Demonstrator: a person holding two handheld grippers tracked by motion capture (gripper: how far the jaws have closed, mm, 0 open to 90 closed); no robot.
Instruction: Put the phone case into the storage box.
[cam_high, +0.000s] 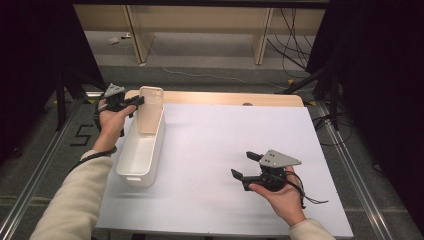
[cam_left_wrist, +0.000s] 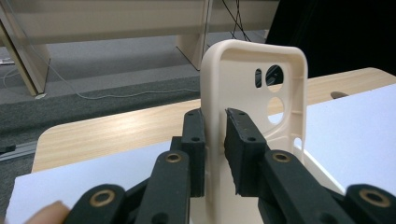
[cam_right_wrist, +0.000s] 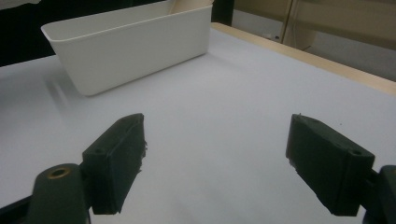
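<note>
Two grippers in play, and the action is all on the left side: the left gripper (cam_left_wrist: 215, 154) has its pads on either side of one edge of a cream phone case (cam_left_wrist: 254, 98), pinching it so the case stands upright, camera cut-outs toward the top. From the high view that left gripper (cam_high: 137, 101) holds the phone case (cam_high: 150, 109) at the far end of the white bin (cam_high: 131, 170), the lower part of the case leaning down inside the bin's mouth, so this reads as the drop-off step, case over the container and about to go in. Whether the bottom edge already rests on the bin floor, I cannot tell from here. Meanwhile the right gripper (cam_high: 246, 165) hangs well apart over the bare white tabletop (cam_high: 215, 145), its jaws spread wide with nothing between them; its own camera looks across at the bin (cam_right_wrist: 135, 51) and it has no part in this step. Next move, as I judge it: lower the case a touch so it lies against the inner wall, then ease the left jaws apart and lift straight out without dragging the case back up or nudging the light bin sideways.
</note>
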